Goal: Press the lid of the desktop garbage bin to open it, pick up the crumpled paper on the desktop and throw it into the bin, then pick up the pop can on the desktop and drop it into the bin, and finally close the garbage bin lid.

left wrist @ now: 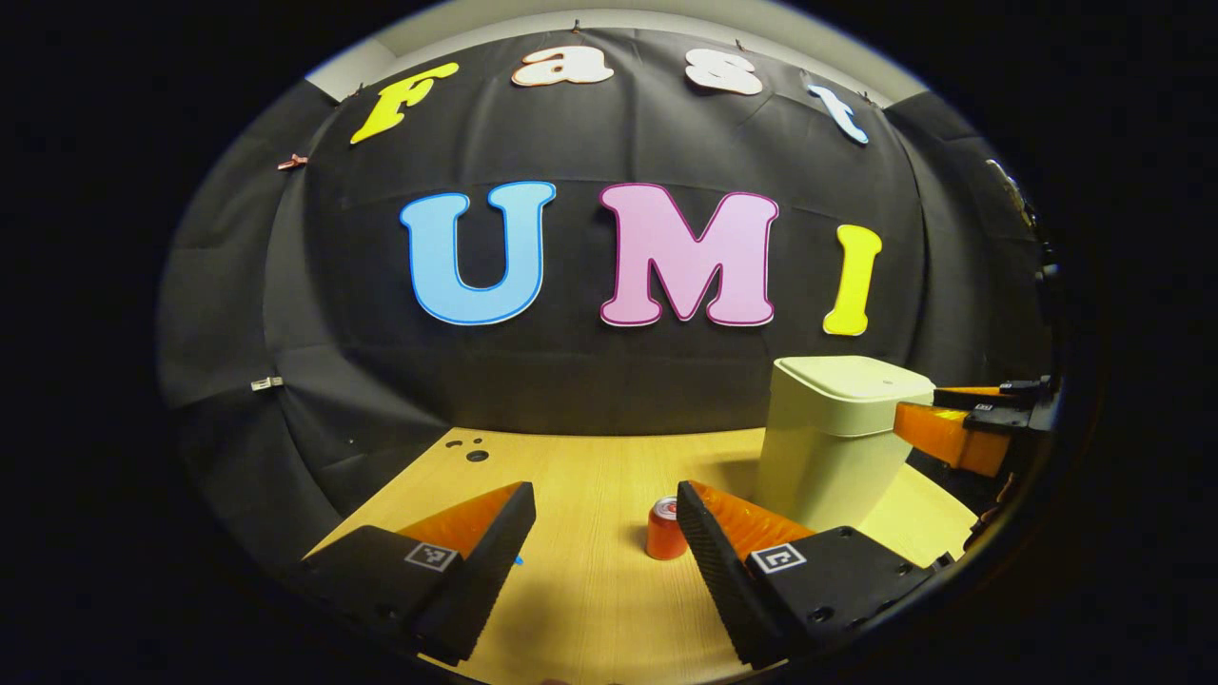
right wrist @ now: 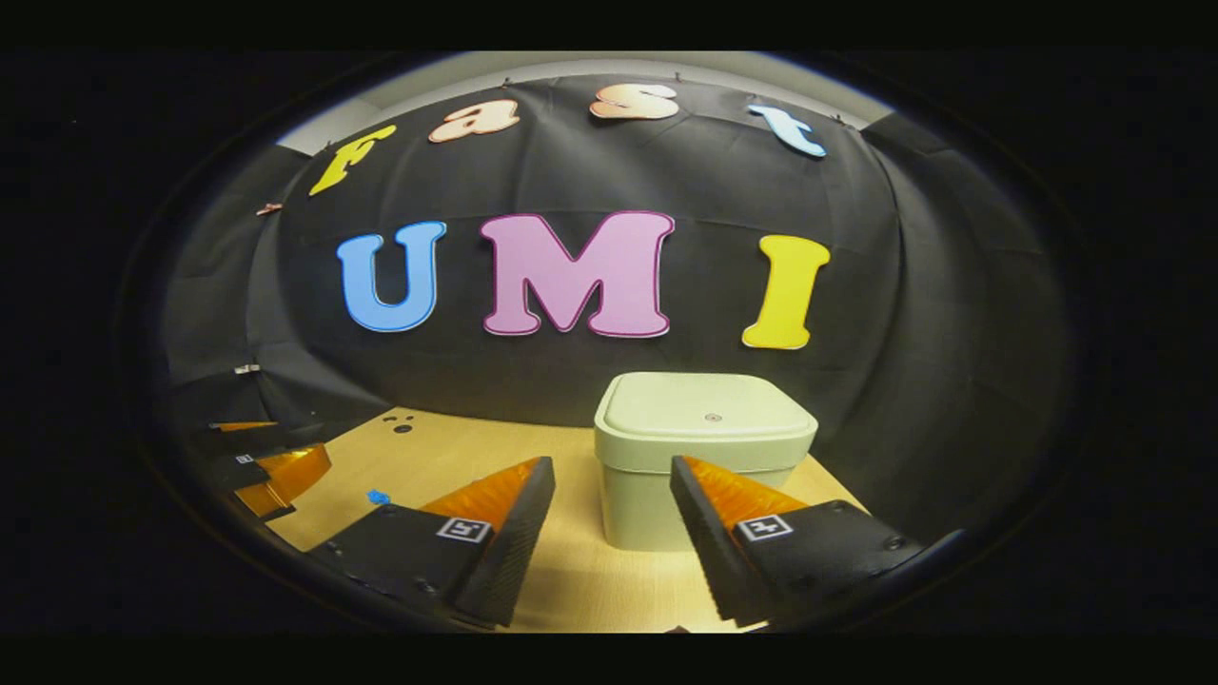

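A pale bin [left wrist: 828, 457] stands on the wooden table [left wrist: 590, 590] with its lid [left wrist: 852, 376] shut. A red pop can [left wrist: 663, 533] stands upright just left of the bin, partly behind one finger of my open left gripper [left wrist: 604, 518], which hovers low with nothing between its fingers. My right gripper [right wrist: 609, 499] is open and faces the bin [right wrist: 699, 476] from close by, a little below the shut lid [right wrist: 709, 414]. From the left gripper view the right gripper [left wrist: 928, 404] shows beside the bin's top right. A small blue object [right wrist: 379, 497] lies on the table; what it is I cannot tell.
The black cloth wall hangs close behind the bin. Small dark holes [left wrist: 473, 449] mark the table's far left corner. The left gripper [right wrist: 285, 445] shows at the far left of the right gripper view. Bare wood [right wrist: 571, 590] lies between the two grippers.
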